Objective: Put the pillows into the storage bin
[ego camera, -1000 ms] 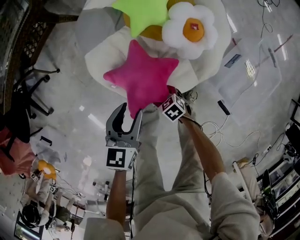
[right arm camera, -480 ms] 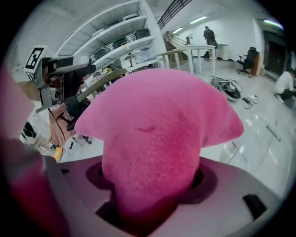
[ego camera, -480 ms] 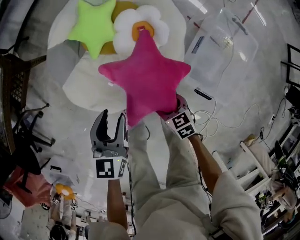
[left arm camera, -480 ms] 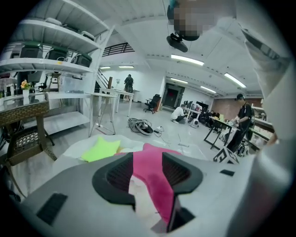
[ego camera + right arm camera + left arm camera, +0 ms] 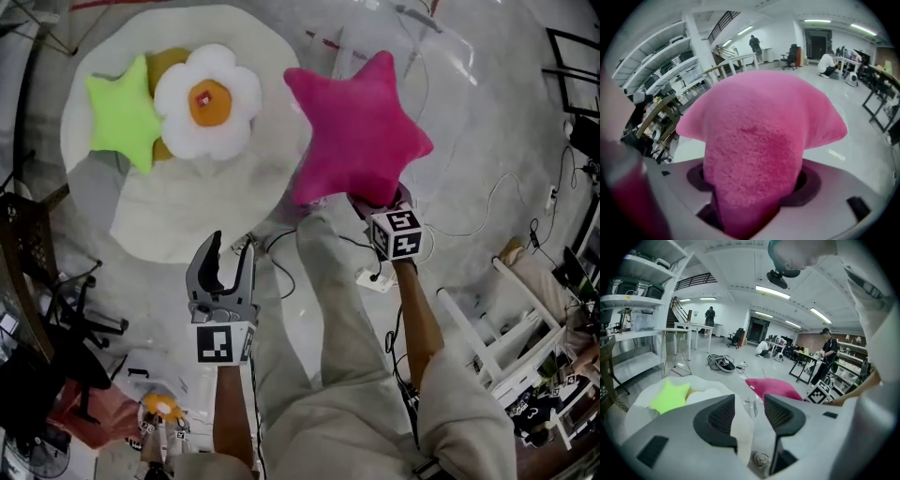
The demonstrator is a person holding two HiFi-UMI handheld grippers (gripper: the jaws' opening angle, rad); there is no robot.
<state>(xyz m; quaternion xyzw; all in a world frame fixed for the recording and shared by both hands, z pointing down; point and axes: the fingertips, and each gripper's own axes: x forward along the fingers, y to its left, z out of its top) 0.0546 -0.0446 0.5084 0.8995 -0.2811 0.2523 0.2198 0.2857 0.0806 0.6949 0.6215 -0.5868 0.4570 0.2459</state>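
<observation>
From the head view, my right gripper is clamped on one point of the pink star pillow, which I hold up off the floor, with the clear storage bin just beyond it. My left gripper hangs lower with its jaws apart and nothing in them. The green star pillow and the white flower pillow lie touching on the round white cushion, well apart from the pink one. In the left gripper view the jaws stand open on empty air, and past them I see the green star pillow to the left and the pink star pillow to the right. In the right gripper view both jaws press into the pink star pillow, which fills the gap between them
</observation>
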